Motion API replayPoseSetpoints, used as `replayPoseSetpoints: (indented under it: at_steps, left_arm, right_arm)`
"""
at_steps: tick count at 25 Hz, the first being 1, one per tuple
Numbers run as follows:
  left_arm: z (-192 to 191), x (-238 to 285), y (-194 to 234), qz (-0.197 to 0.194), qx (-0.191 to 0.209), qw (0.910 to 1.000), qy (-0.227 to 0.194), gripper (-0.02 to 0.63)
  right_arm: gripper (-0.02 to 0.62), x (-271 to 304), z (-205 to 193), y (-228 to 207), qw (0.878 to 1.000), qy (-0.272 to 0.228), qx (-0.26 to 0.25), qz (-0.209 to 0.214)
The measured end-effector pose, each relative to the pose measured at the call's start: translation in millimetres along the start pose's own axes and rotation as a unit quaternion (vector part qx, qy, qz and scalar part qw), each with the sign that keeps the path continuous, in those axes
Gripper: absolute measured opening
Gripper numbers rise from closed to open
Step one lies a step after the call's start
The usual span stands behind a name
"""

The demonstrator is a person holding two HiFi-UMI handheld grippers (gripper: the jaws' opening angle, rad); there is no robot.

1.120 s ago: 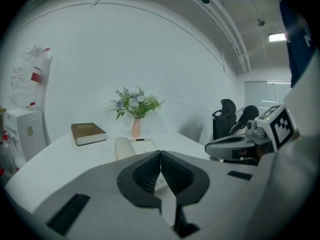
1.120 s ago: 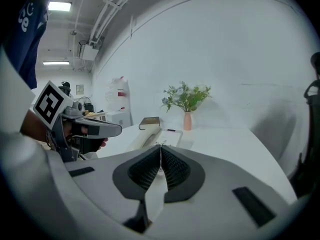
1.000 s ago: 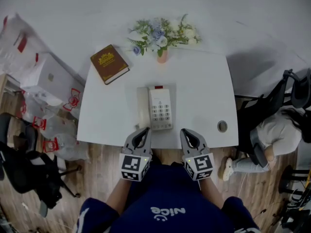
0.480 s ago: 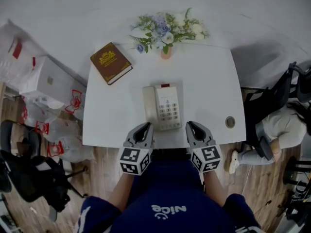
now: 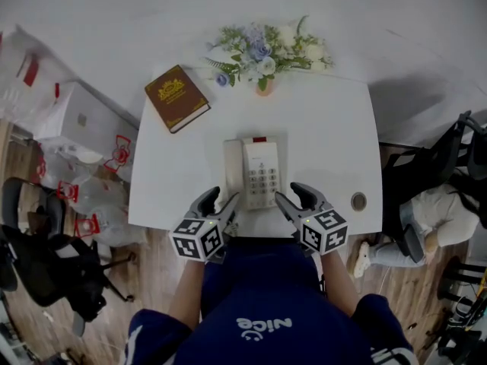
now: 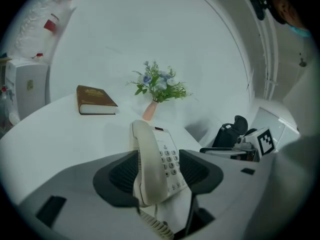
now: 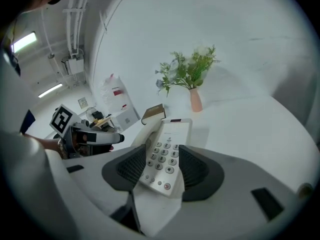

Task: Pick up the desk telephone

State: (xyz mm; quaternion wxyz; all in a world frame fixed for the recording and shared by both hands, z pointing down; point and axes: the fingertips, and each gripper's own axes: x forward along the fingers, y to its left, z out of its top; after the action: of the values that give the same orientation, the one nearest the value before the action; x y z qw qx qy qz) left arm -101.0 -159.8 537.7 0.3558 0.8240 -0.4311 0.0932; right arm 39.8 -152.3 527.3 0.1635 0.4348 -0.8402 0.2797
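A cream desk telephone point(image 5: 255, 173) lies in the middle of the white desk point(image 5: 327, 150), handset point(image 6: 146, 159) on its left side, keypad point(image 7: 164, 159) to the right. My left gripper point(image 5: 221, 201) is at the phone's near left corner and my right gripper point(image 5: 291, 195) at its near right corner, both over the desk's near edge. Both have just been opening and now stand open. In each gripper view the phone shows through the gap between the dark pads point(image 6: 120, 171) point(image 7: 192, 170), just beyond them, with neither pad pressing on it. A coiled cord point(image 6: 155, 224) hangs at the phone's near end.
A brown book point(image 5: 176, 97) lies at the desk's far left corner and a pink vase of flowers point(image 5: 264, 55) at the far edge. A round cable hole point(image 5: 358, 201) is near the right front corner. Boxes and bags point(image 5: 76, 128) sit left, office chairs point(image 5: 53, 272) around, and a seated person point(image 5: 426, 211) right.
Both grippers have moved forward from the desk's near edge to the phone's near corners, rolled inward, and their jaws have gone from shut to open.
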Motion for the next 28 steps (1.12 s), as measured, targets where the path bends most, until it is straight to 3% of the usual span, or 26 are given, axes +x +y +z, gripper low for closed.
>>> replayPoseSetpoints:
  at_steps: [4, 8, 10, 13, 19, 23, 28]
  left_arm:
    - [-3.5, 12.3, 9.7, -0.025, -0.072, 0.9968, 0.024, 0.292]
    - [-6.0, 26.6, 27.4, -0.025, -0.080, 0.9947, 0.060, 0.327]
    - [-3.0, 34.6, 33.1, -0.048, -0.091, 0.9922, 0.071, 0.334]
    - [2.4, 45.0, 36.6, -0.100, -0.124, 0.9842, 0.077, 0.347]
    - [2.5, 56.6, 44.3, -0.158, -0.191, 0.9633, 0.103, 0.370]
    - [6.2, 65.2, 48.9, -0.173, -0.195, 0.9598, 0.104, 0.370]
    - [-5.3, 72.0, 50.8, -0.183, -0.206, 0.9517, 0.135, 0.371]
  right_arm:
    - [0.224, 8.3, 2.7, -13.5, 0.998, 0.017, 0.048, 0.027]
    - [0.236, 21.2, -4.7, -27.2, 0.993, 0.039, 0.103, 0.048]
    - [0.238, 28.8, -9.3, -33.9, 0.989, 0.052, 0.128, 0.055]
    - [0.239, 39.6, -12.8, -41.9, 0.984, 0.063, 0.155, 0.066]
    - [0.272, 55.1, -12.3, -54.6, 0.974, 0.075, 0.195, 0.085]
    - [0.279, 67.2, -20.2, -56.6, 0.968, 0.106, 0.204, 0.103]
    - [0.284, 80.1, -24.2, -61.6, 0.964, 0.129, 0.211, 0.102]
